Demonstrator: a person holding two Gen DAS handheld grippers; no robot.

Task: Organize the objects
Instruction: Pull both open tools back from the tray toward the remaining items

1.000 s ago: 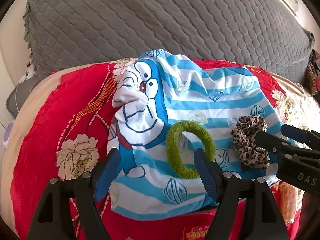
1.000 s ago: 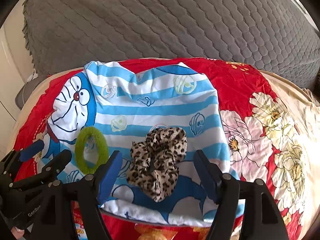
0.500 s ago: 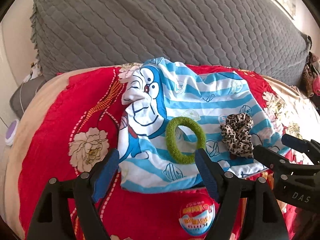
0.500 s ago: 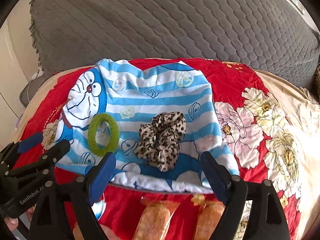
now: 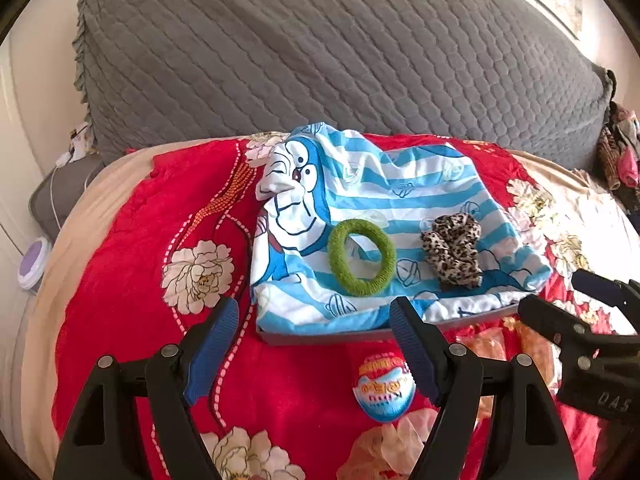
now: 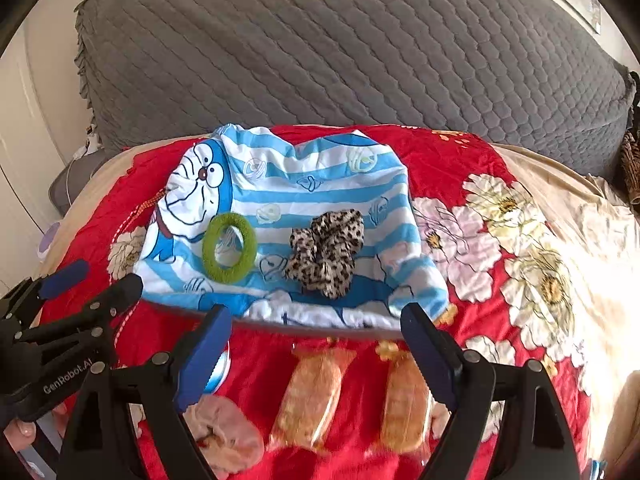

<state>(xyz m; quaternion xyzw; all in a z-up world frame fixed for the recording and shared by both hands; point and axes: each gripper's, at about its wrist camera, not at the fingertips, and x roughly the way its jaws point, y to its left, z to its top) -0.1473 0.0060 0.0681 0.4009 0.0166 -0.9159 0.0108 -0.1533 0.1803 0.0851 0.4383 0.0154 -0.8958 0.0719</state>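
A green hair ring (image 5: 362, 258) (image 6: 229, 248) and a leopard-print scrunchie (image 5: 452, 250) (image 6: 326, 252) lie side by side on a blue-striped cartoon cloth (image 5: 360, 196) (image 6: 320, 184) that covers a flat grey box (image 5: 320, 338). My left gripper (image 5: 312, 320) (image 6: 104, 278) hovers open in front of the box, with nothing in it. To its right, my right gripper (image 6: 316, 320) (image 5: 560, 294) is open too, its jaws opening wide and nothing between them. A blue egg-shaped toy (image 5: 384, 388), two orange packets (image 6: 312, 396) and a pink scrunchie (image 6: 224, 432) lie on the bedspread under the grippers.
A red flowered bedspread (image 5: 140, 260) covers the bed. A big grey quilted cushion (image 5: 320, 60) stands behind the box. A purple-and-white round thing (image 5: 34, 264) and a cable sit off the bed's left edge. Bundled clothes (image 5: 618, 152) lie at the far right.
Both grippers drew back and up from the cloth, so the box looks smaller. The egg toy, the packets and the pink scrunchie came into view. The right jaws widened.
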